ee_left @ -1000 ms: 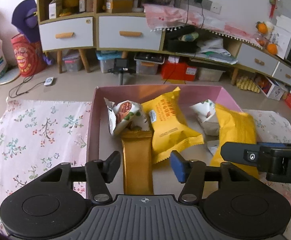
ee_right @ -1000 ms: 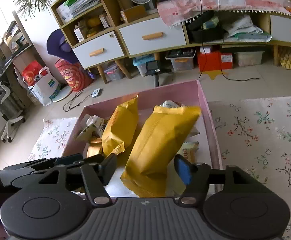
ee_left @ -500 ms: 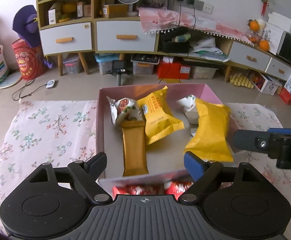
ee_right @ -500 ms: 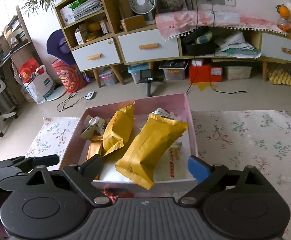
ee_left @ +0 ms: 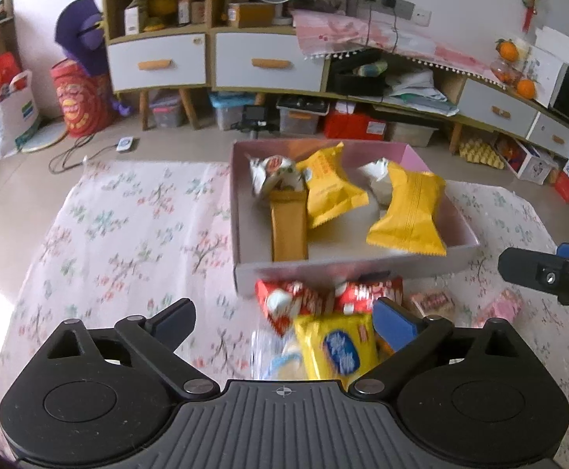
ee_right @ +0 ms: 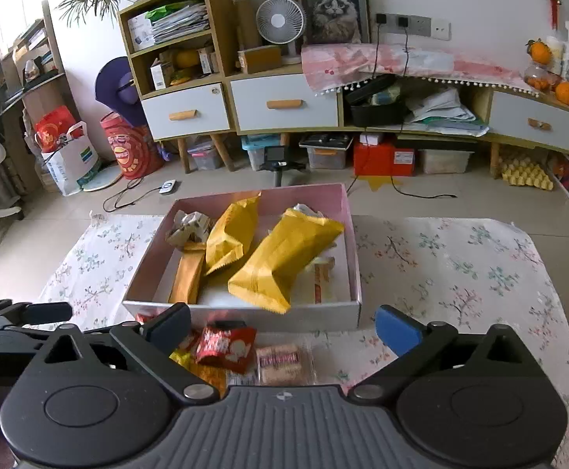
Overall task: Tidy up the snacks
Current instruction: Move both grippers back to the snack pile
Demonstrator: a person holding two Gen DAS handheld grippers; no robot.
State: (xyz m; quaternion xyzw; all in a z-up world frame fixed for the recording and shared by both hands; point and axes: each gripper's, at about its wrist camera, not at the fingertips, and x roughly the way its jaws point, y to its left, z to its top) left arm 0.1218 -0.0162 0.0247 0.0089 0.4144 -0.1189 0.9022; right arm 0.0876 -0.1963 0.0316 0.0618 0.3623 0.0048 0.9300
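Now both tools, left tool (ee_left: pixel 284 322) and right tool (ee_right: pixel 282 326), are gaping wide and empty, having just been opening; their yellow packets (ee_right: pixel 284 260) are lying in the pink box (ee_right: pixel 245 314), leaving loose snacks (ee_right: pixel 225 346) waiting.

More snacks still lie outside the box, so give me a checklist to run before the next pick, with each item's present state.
1. Left gripper empty: ok; its jaws have just been opening and stand wide, nothing pressed between them.
2. Right gripper empty: ok; its jaws have just been opening too, nothing between the pads.
3. Both yellow packs inside the box: ok; they lie within its walls.
4. Room left in the box: ok; bare floor shows near the front wall.
5. Next snack in view: ok; a red pack lies on the cloth in front of the box.
6. Grippers apart from each other: cannot tell; only part of each shows in the other's view.
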